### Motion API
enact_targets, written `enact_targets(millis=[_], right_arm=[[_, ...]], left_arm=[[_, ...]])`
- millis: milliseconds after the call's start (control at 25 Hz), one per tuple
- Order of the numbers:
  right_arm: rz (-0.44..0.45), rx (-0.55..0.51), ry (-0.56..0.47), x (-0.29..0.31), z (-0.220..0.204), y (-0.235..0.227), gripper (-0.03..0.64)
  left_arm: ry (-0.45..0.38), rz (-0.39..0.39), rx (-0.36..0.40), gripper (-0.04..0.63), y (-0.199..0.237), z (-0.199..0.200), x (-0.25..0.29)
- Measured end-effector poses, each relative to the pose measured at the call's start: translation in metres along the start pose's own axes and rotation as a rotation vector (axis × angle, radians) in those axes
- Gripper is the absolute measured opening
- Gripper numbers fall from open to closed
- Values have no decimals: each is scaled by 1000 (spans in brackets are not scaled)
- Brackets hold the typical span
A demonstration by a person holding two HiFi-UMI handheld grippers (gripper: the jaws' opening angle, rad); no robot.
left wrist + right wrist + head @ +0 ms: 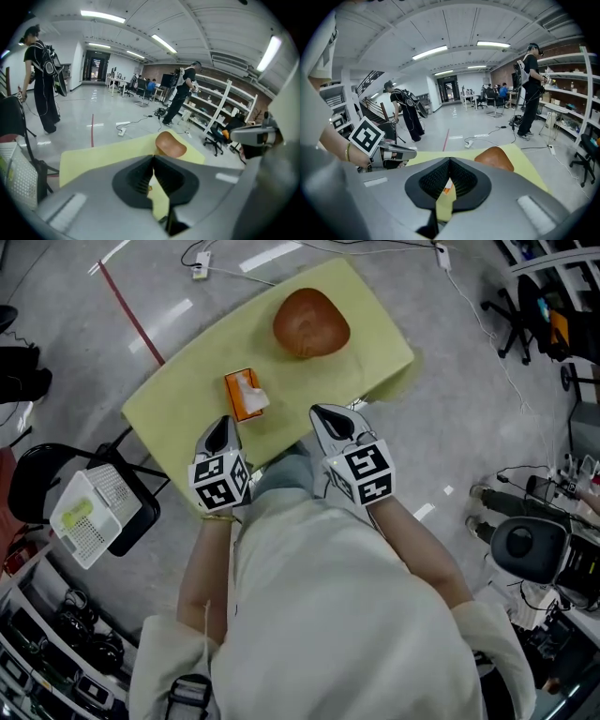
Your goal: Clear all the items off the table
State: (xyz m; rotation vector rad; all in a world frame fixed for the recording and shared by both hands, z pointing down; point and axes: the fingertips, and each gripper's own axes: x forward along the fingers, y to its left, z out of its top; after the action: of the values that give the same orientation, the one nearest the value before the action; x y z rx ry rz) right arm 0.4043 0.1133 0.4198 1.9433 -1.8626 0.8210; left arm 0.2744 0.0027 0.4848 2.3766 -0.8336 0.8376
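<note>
We hold the left hand-held gripper and the right hand-held gripper side by side over the near edge of a pale yellow-green desk. Each has its jaws pressed together with nothing between them.

Bare desk runs along the left edge and across the middle. Beyond the far edge lies open grey floor, crossed by a red line and loose cables. A black chair carrying a white basket stands off the near left corner, and an office chair stands well off to the right.

An orange box sits near the near edge, just ahead of the left hand-held gripper, with white paper bunched at its top. A brown bowl, smooth and rounded, rests toward the far edge, apart from the box with bare desk between them. We cannot tell which way up it lies.
</note>
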Motion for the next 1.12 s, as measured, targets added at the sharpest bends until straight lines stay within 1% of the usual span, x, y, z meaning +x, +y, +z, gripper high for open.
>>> enact_targets(millis=[80,160,320,480,600,920,1120], right_arm=[[23,-6,13,13,2,-2,-6],[48,-7,28,26,2,-3,-6],[84,-1,51,50,-5,-1,-6],[98,8,75,70,-15,-6,-6],[102,22,95,82,-25,-13,-6],[98,61,126,104,-51,-18,-6],[94,84,128,115,-65,-18,-6]], left_arm=[[22,9,-16,16,4,-4,12],[53,9,-35,70,8,-12,25],[112,18,-61,137,15,-32,51],[153,34,-106,209,21,-48,79],[186,46,-128,251,25,-61,100],[252,60,-127,353,40,-87,147],[285,63,-108,413,44,-98,174]])
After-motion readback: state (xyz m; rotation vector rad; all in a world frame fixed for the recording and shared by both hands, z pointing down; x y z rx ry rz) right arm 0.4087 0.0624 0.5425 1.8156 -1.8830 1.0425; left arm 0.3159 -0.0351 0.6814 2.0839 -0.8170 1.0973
